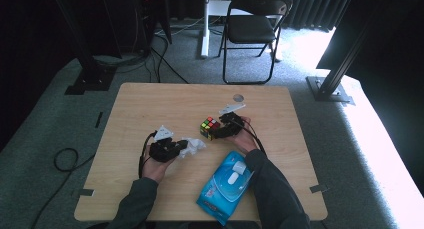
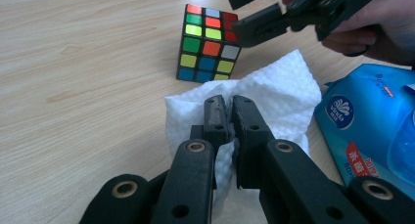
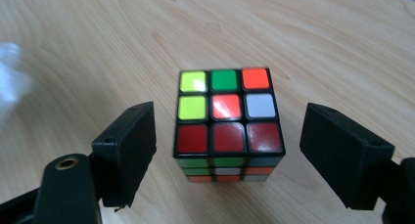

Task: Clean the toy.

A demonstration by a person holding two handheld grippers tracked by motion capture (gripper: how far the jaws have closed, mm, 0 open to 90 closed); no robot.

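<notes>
Resting on the wooden table point(image 1: 150, 104), all items are listed relative to the puzzle cube, which stands near the table's middle.

Item 1: puzzle cube point(image 3: 227, 121), scrambled, black-framed. Its top face shows yellow-green, green, orange, white and a near row of three red tiles. It sits flat on the table, untouched.

Item 2: right gripper point(image 3: 227, 155), hand-held, just on the person's side of the cube. Its jaws are spread wide, one to each side of the cube, with clear gaps between pads and cube. In the high view this gripper point(image 1: 225, 126) sits just right of the cube point(image 1: 209, 127).

Item 3: left gripper point(image 2: 227, 116), hand-held, left of the cube and nearer the person. Its jaws are pressed nearly together, pinching a fold of the white wipe.

Item 4: white wipe point(image 2: 279, 92), crumpled, lying on the table just beside the cube on the person's side; its far edge reaches the cube's base in the left gripper view, though whether they touch cannot be told. In the high view the wipe point(image 1: 192, 146) lies down-left of the cube.

Item 5: blue wipes packet point(image 1: 225, 186), flat on the table, well on the person's side of the cube, slightly right, with a white flip lid.

Item 6: black folding chair point(image 1: 255, 29), on the floor far beyond the cube, past the table's far edge.
</notes>
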